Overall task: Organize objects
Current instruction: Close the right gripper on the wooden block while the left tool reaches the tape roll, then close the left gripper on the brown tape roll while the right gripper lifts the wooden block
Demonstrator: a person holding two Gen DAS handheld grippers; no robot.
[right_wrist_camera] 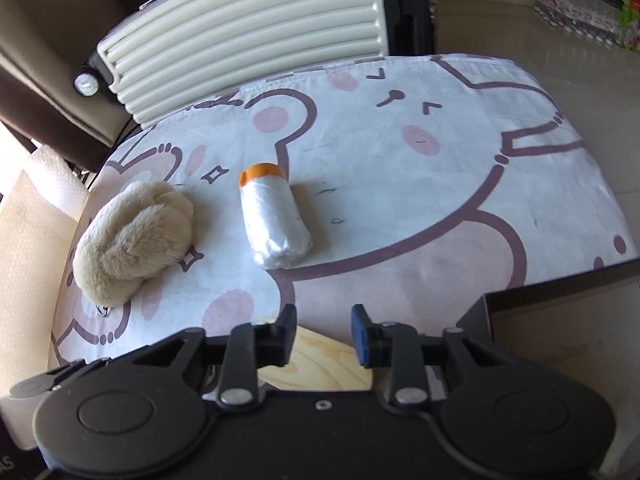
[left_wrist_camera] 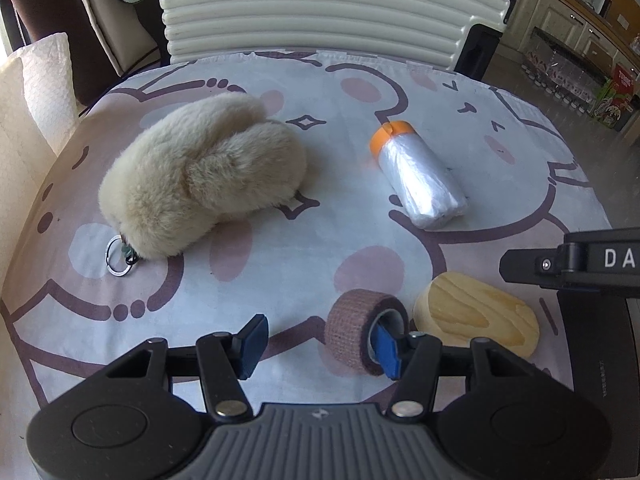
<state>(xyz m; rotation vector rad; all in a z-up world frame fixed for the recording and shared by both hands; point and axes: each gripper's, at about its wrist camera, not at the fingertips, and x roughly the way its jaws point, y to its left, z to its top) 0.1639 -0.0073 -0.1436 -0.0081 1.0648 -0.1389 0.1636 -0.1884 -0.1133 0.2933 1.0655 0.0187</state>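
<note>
Your left gripper (left_wrist_camera: 320, 344) hangs about half open, its right pad poked into the core of the brown tape roll (left_wrist_camera: 362, 332), nothing clamped; prob. hooking it to lift. Your right gripper (right_wrist_camera: 324, 334) sits part open over the wood block (right_wrist_camera: 320, 364), pads clear of it, w/ the dark box (right_wrist_camera: 560, 344) just beside. Plush toy (left_wrist_camera: 200, 176) & bag roll (left_wrist_camera: 420, 176) lie apart on the cloth (left_wrist_camera: 280, 280), untouched.

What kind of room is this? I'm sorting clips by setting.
Probably a home, a kitchen or dining area: cream cabinets line the far wall, packaged goods sit on the floor, and a ribbed cream suitcase stands behind a table under a cartoon bear cloth.
</note>
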